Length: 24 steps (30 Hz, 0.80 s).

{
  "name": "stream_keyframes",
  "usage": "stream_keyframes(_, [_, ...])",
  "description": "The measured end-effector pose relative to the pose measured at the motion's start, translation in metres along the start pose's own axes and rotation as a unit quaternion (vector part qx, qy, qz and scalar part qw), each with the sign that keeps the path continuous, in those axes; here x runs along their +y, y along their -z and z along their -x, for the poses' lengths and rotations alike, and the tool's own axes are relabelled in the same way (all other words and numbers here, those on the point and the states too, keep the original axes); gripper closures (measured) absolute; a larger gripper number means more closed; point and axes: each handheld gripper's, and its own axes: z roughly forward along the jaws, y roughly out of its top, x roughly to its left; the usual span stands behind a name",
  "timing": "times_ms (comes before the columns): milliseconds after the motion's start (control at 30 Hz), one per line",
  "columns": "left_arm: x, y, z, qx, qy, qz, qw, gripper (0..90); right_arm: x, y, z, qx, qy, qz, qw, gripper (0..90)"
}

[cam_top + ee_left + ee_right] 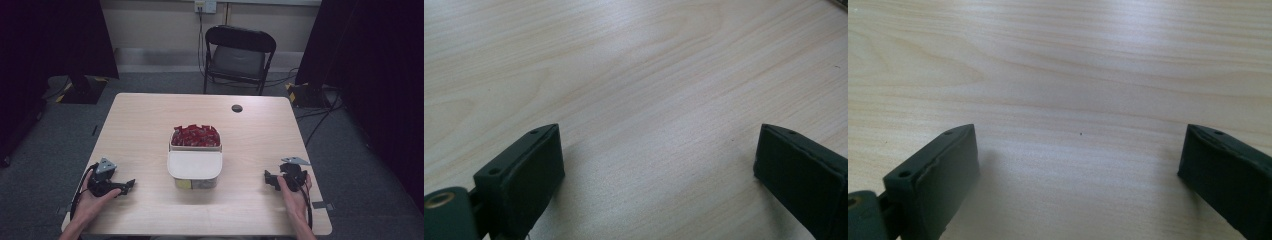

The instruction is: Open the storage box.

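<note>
At the middle of the light wooden table (140, 125) stands a white box (195, 145) full of red packets (196, 135), with a white lid (194, 165) lying across a second container just in front of it. My left gripper (129, 185) rests low on the table at the front left, held in a hand, jaws pointing toward the middle. My right gripper (268, 179) sits at the front right, jaws pointing left. Both stand open. Bare wood lies between the left gripper's jaws (659, 170) and between the right gripper's jaws (1078, 170).
A small dark round hole (237, 108) marks the table's far side. Behind the table stands a black folding chair (239, 55), with cables on the grey floor. Dark curtains hang at both sides.
</note>
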Motion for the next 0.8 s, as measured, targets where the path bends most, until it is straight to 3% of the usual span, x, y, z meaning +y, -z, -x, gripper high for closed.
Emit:
stream_keyframes(433, [0.001,-0.001,0.0,0.001,0.0,-0.002,1.0,4.0,0.0,0.002,-0.001,0.005,0.001,-0.002,1.0,3.2])
stream_keyframes(533, [0.001,-0.001,0.0,0.001,0.0,-0.002,1.0,4.0,0.001,0.003,-0.004,0.004,0.01,0.0,0.9999,11.8])
stream_keyframes(700, [0.001,-0.001,0.0,0.001,0.001,-0.002,1.0,4.0,0.002,0.006,-0.01,0.026,0.015,-0.009,0.9995,14.4])
stream_keyframes(800, [0.001,-0.001,0.0,0.001,0.001,-0.002,1.0,4.0,0.006,0.011,-0.018,0.054,0.015,0.002,0.9985,14.4])
